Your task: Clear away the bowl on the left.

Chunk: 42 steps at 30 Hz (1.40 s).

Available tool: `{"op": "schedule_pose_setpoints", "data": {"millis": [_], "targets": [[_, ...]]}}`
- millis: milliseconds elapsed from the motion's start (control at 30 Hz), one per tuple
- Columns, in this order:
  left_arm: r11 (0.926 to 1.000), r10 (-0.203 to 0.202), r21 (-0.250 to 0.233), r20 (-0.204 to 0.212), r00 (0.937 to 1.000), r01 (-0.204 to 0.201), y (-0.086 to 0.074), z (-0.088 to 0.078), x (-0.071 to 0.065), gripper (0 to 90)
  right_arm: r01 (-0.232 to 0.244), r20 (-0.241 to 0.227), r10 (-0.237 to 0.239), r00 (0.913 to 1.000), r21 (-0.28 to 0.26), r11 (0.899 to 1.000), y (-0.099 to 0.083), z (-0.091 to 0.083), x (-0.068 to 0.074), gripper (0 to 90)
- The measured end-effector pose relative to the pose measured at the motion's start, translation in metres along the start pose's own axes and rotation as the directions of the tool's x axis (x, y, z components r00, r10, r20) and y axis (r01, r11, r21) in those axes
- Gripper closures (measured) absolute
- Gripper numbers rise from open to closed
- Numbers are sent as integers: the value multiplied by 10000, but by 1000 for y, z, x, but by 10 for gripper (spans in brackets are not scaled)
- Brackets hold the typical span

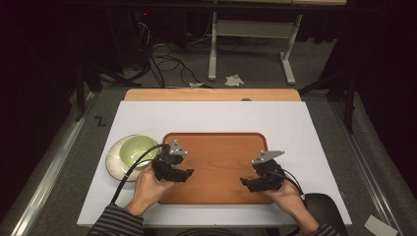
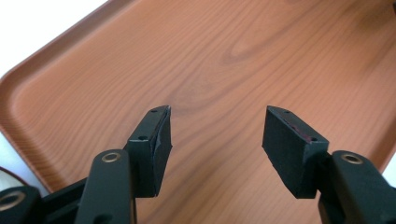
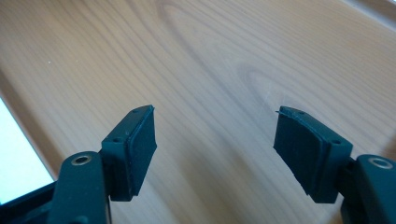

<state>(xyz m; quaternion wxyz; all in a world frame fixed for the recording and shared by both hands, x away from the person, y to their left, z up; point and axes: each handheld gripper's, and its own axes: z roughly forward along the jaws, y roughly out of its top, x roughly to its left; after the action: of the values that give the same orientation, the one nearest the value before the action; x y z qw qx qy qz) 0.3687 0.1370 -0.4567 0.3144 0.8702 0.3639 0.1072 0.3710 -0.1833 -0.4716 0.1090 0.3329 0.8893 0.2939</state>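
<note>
A wood-grain tray point(image 1: 216, 147) lies on the white table top, bare inside. My left gripper point(image 1: 187, 173) hovers over the tray's left part, held by a hand in a striped sleeve. In the left gripper view its jaws stand wide apart over the tray floor point(image 2: 224, 65) with nothing between them, so the left gripper point(image 2: 215, 126) is open. My right gripper point(image 1: 246, 182) hovers over the tray's right front part. The right gripper point(image 3: 215, 135) is open too, above bare wood grain point(image 3: 210, 60). A green bowl point(image 1: 138, 150) sits on a white plate point(image 1: 114, 160) just left of the tray.
The white table top point(image 1: 295, 123) has free room behind and to the right of the tray. A wooden board edge point(image 1: 211, 94) runs along the table's back. Cables point(image 1: 167, 64) and a table frame point(image 1: 246, 39) stand on the floor beyond.
</note>
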Motion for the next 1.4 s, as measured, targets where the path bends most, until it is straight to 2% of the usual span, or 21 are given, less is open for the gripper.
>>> {"op": "schedule_pose_setpoints", "data": {"millis": [200, 333, 400, 433, 467, 567, 733, 933, 1067, 1300, 1400], "targets": [[10000, 68, -20, -117, 9999, -68, 0, 0, -1, 434, -96, -36, 96, 9999, -25, 10000, 0, -1, -1, 316], [9999, 44, -139, -142, 9999, -46, 0, -1, -1, 423, 54, -87, -54, 9999, -30, 10000, 0, 1, 0, 314], [9997, 83, -236, -144, 9999, -86, -1, -2, -2, 451, 178, -123, -178, 9998, -3, 9998, 0, 3, 1, 313], [9982, 67, -588, -56, 10000, -70, 0, -7, -3, 456, 208, -117, -208, 9997, 3, 9998, 0, 3, 2, 313], [9976, 65, -695, -85, 9999, -71, 0, -8, -3, 457, 252, -103, -251, 9996, 38, 9997, 0, 3, 2, 313], [9976, 149, -674, -283, 9995, -168, -1, -9, -3, 455, 345, -94, -345, 9994, 20, 9994, 0, 3, 3, 313], [9976, 107, -679, -221, 9997, -121, 0, -9, -3, 449, 176, -56, -176, 9998, 28, 9998, -1, 2, 2, 313], [9973, -74, -727, -207, 9998, 59, -1, -13, 1, 406, 241, -50, -241, 9997, -51, 9997, 0, 2, 2, 310], [9968, -81, -792, -195, 9998, 65, -1, -15, 1, 388, 91, -124, -94, 9999, -252, 9996, 0, 1, -2, 319], [9968, -126, -797, -209, 9997, 109, -1, -16, 4, 380, -474, -437, 445, 9981, -675, 9966, 2, 0, -15, 341], [9961, -227, -856, -211, 9995, 208, -1, -18, 5, 379, -534, -584, 492, 9971, -729, 9959, 3, 0, -19, 344]]}}
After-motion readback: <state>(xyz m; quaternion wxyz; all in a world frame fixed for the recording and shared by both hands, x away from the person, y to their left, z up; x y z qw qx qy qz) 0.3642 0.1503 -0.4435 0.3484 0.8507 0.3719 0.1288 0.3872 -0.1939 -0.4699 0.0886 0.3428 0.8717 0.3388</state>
